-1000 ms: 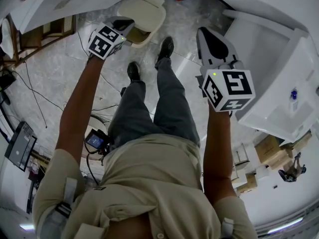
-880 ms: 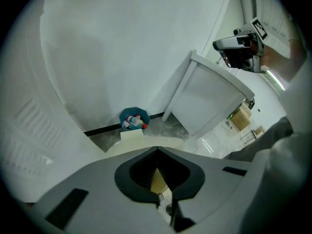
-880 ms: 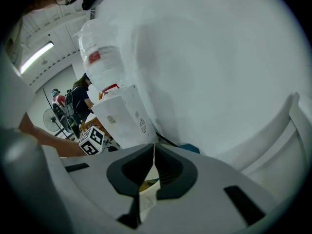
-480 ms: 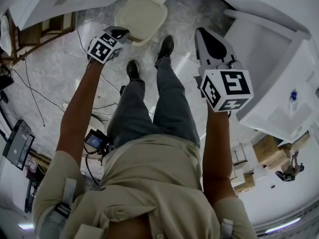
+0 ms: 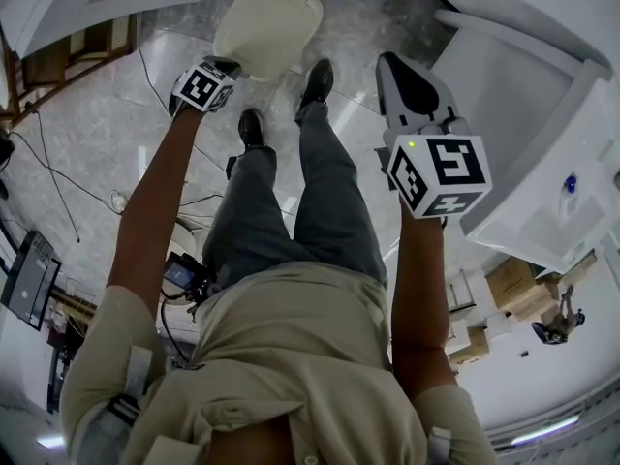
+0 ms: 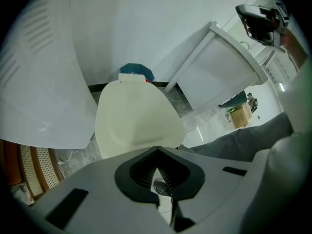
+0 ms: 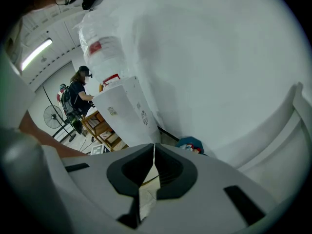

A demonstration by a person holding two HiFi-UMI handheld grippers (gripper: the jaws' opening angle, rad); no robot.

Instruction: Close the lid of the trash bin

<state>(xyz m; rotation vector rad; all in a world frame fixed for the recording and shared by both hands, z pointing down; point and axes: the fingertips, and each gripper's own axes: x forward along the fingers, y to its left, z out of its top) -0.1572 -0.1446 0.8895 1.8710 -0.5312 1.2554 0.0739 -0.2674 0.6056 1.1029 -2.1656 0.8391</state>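
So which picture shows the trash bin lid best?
The left gripper view. The cream lid fills the middle, just past the shut tongs of the left gripper. The head view shows the lid small, near the top edge. The right gripper view faces a white wall and doesn't show it.

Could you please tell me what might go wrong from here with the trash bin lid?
1. The lid looks down, but whether it has seated fully cannot be told; walking off now might leave it ajar.
2. The left gripper, jaws shut, sits at the lid's near edge; a careless pull could catch the lid.
3. Cables lie on the floor near the left shoe; stepping back could snag them.
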